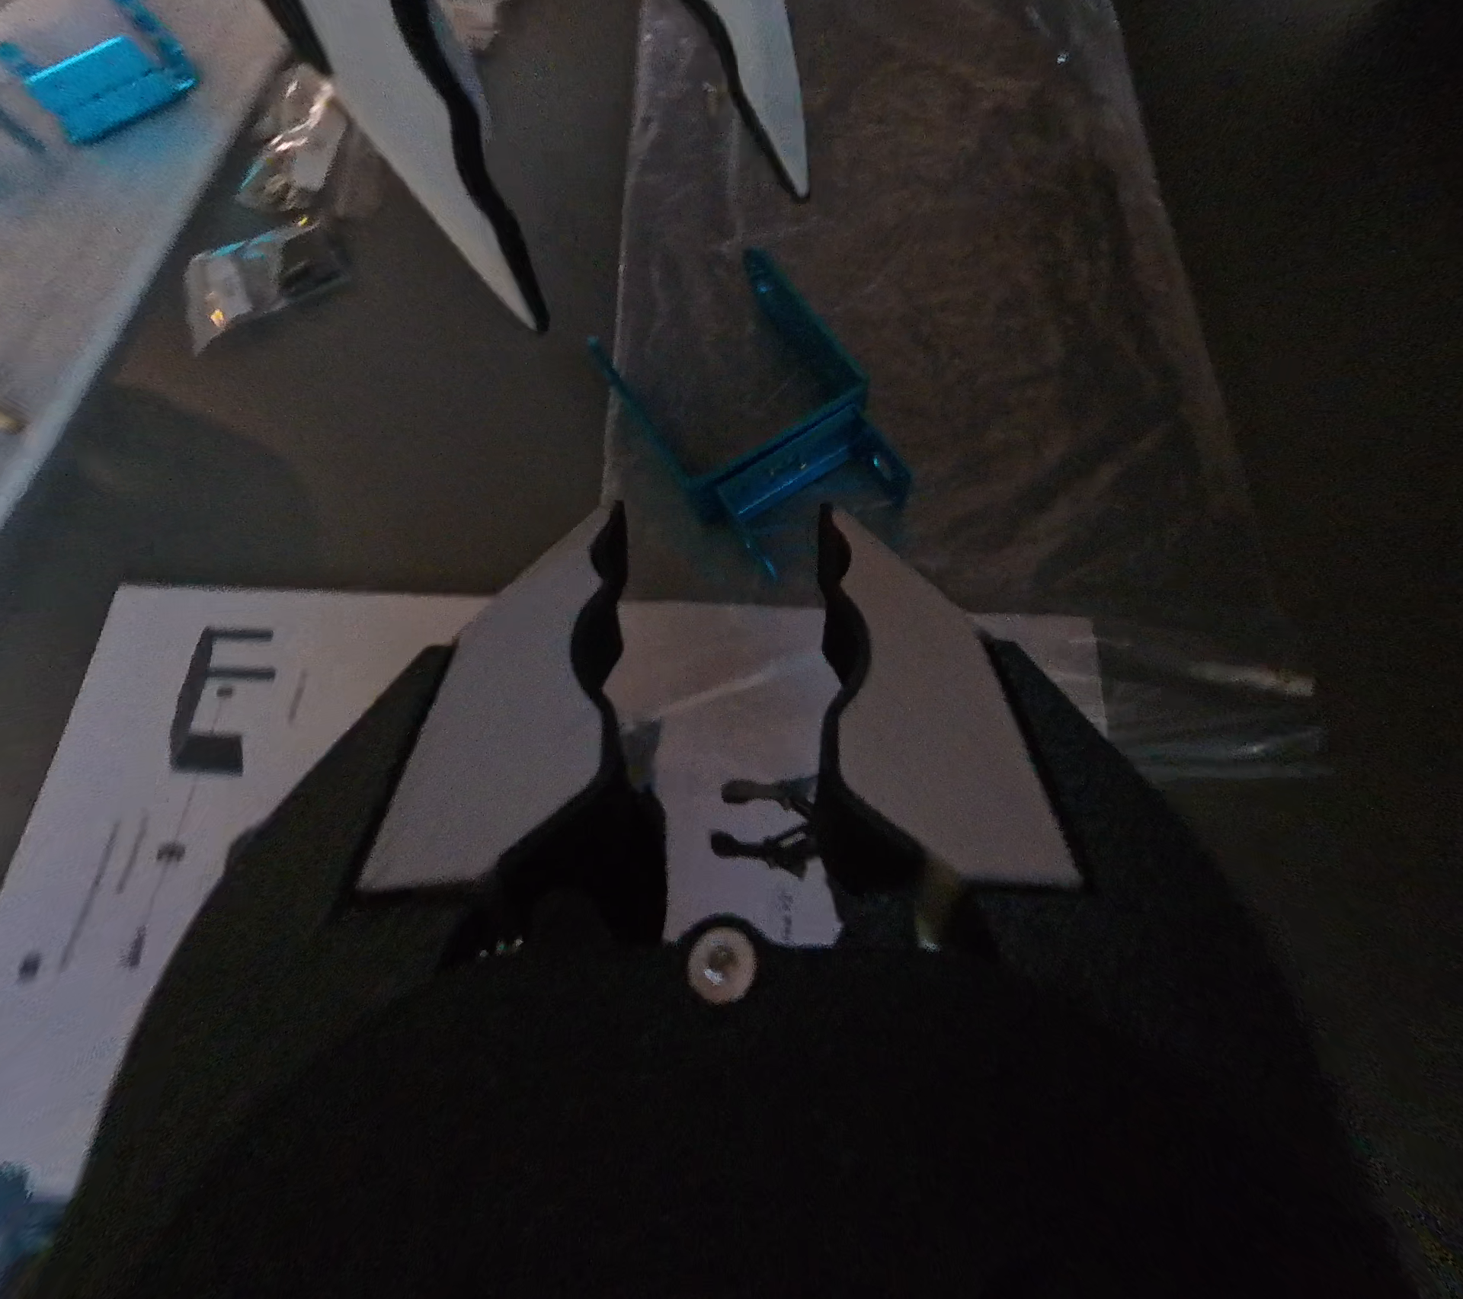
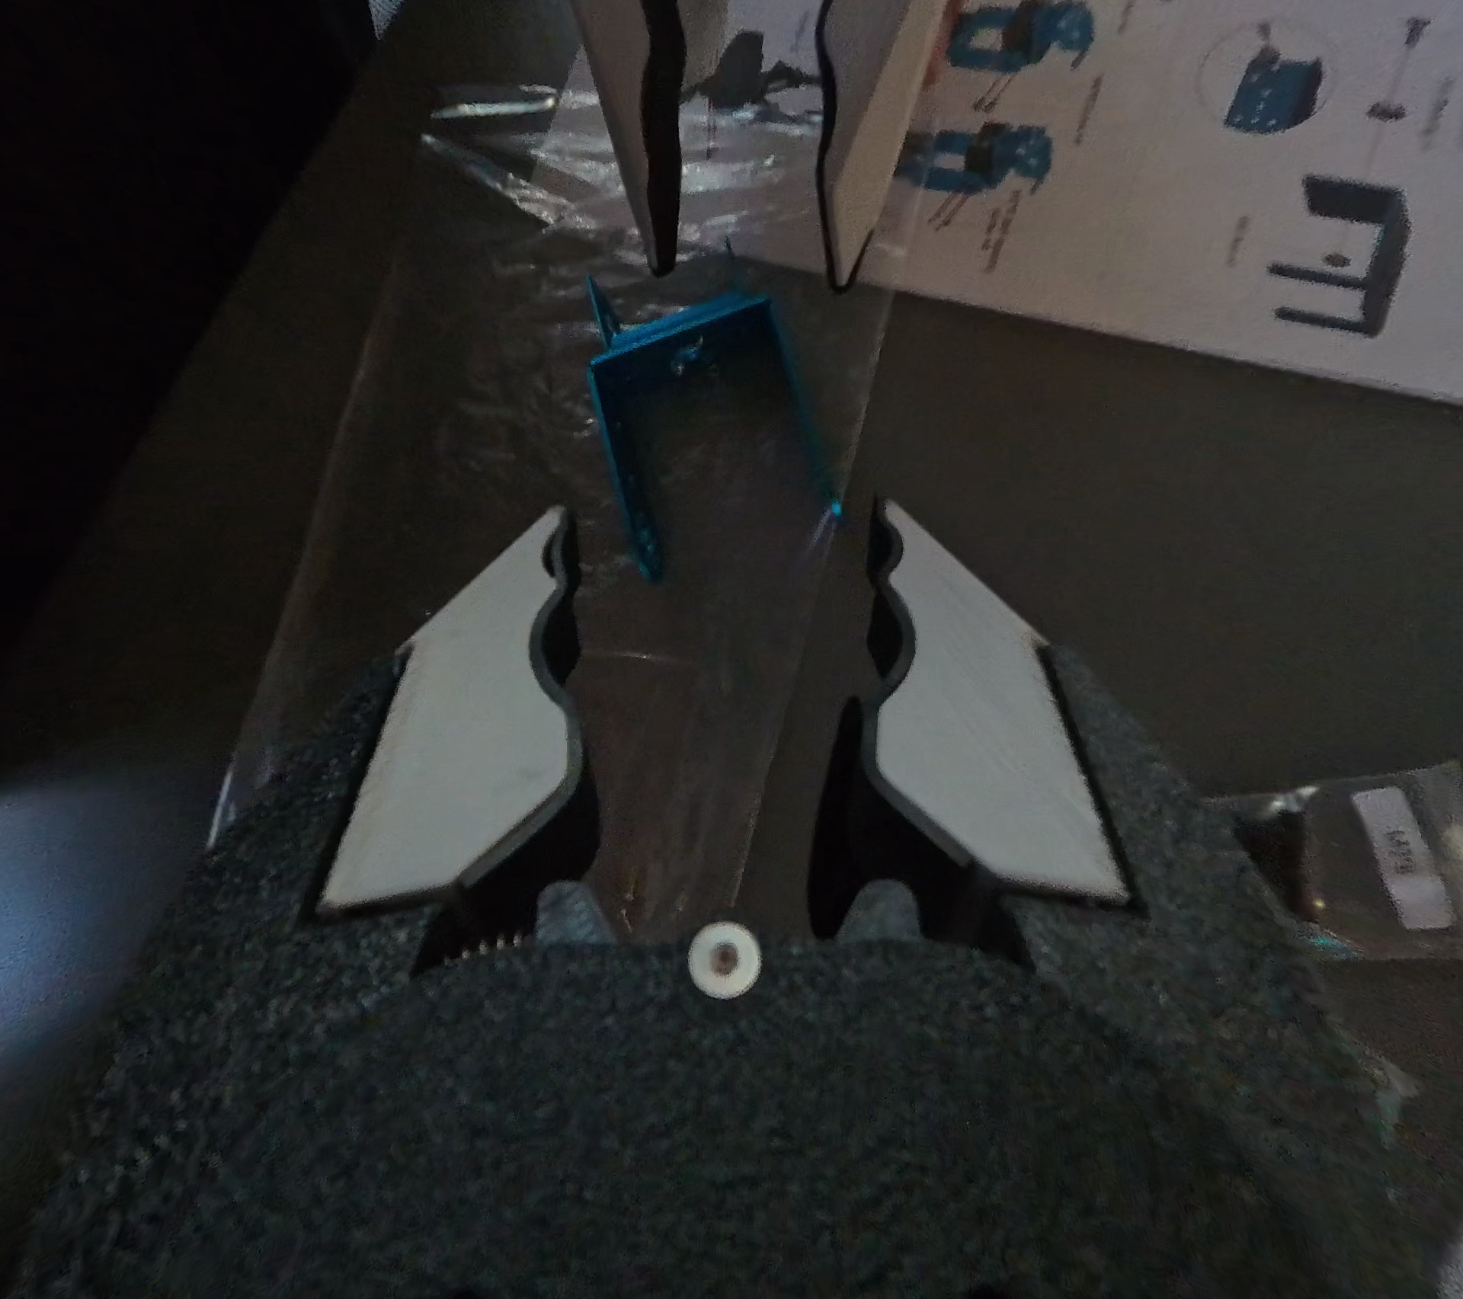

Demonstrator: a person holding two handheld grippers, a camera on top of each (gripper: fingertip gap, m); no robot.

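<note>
The left tool (image 1: 720, 525) hangs open over the near edge of a printed sheet (image 1: 332, 643), its tips apart and gripping nothing; just ahead of them a blue bracket (image 1: 780, 438) lies on a clear plastic bag (image 1: 989, 216) spread flat on the dark worktop (image 1: 356, 454). The bracket is U-shaped and rests with its two long arms pointing away from the left tool, so the open end faces the right tool (image 2: 716, 517). That one is open wide as well, empty, its tips either side of the arm ends without touching them. Each tool faces the other across the bracket, which sits between the two pairs of tips with bare bag all round it, so there is room to close in from either end. To the far left in the left view a second blue part (image 1: 103, 81) rests on a pale surface, and small packets (image 1: 269, 279) lie below its edge, well clear. The sheet's edge runs close behind the bracket's cross-piece. Blur and dim light make it hard to say whether the arms lie flat or tilt slightly.
</note>
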